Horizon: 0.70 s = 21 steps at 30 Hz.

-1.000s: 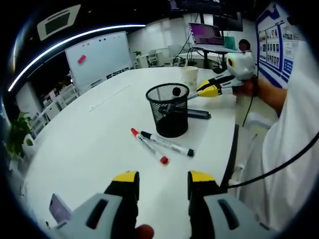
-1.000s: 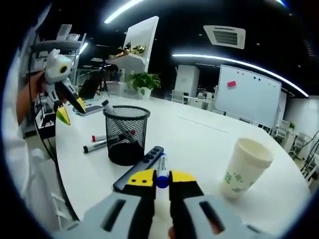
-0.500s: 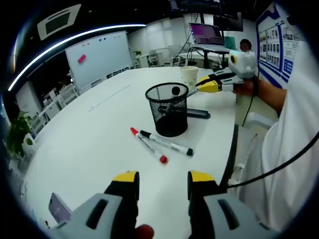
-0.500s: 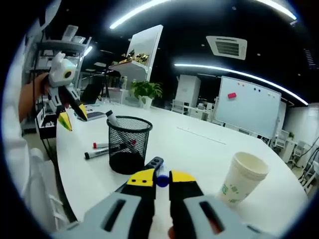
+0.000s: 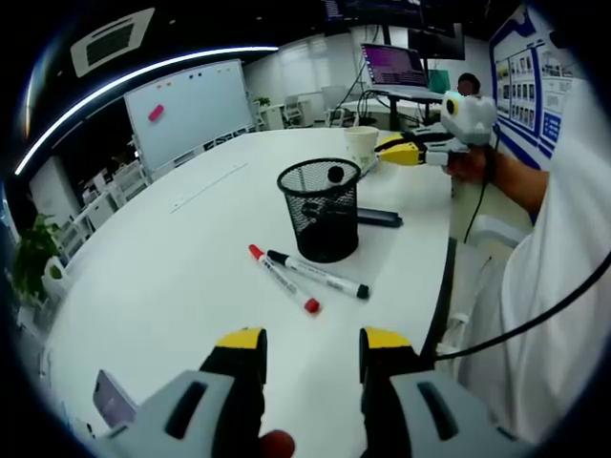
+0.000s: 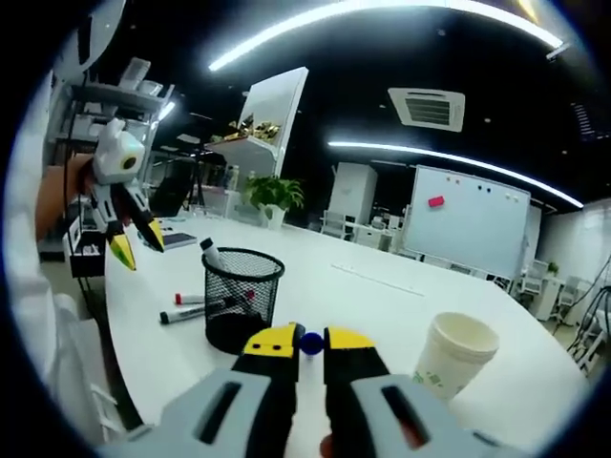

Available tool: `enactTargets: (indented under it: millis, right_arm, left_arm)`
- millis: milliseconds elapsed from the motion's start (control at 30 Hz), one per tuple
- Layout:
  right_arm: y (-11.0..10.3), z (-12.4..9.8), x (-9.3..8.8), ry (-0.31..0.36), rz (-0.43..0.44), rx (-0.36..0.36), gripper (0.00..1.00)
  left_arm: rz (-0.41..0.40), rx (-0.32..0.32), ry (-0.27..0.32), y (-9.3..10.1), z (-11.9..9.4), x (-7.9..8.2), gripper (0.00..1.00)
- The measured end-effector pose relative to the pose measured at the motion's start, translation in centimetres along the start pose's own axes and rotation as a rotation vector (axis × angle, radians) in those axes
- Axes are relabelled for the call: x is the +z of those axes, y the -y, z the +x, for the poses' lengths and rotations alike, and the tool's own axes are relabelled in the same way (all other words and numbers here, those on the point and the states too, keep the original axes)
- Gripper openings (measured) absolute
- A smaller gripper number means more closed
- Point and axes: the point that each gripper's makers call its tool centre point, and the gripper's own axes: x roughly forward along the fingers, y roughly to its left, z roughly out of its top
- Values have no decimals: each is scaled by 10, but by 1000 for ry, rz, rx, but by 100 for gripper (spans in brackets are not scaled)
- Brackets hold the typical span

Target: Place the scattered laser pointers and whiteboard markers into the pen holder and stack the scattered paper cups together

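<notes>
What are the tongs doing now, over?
Right tongs shut on blue-capped marker, near black mesh pen holder. Left tongs open, empty. Red-capped marker and black marker on table.

A round white table (image 5: 191, 248) carries everything. Near the centre of the left gripper view stands a black mesh pen holder (image 5: 320, 209); a red marker (image 5: 284, 279) and a black marker (image 5: 319, 275) lie just below it, a dark remote-like pointer (image 5: 380, 218) to its right, and a paper cup (image 5: 362, 146) above.
</notes>
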Motion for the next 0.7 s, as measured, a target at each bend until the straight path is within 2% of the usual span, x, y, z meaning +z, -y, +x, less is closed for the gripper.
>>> enactTargets:
  millis: [700]
  right_arm:
    - [9, -4, 19, 80, 24, -40, 10]
  left_arm:
    - [-1, 0, 2, 0, -1, -1, 40]
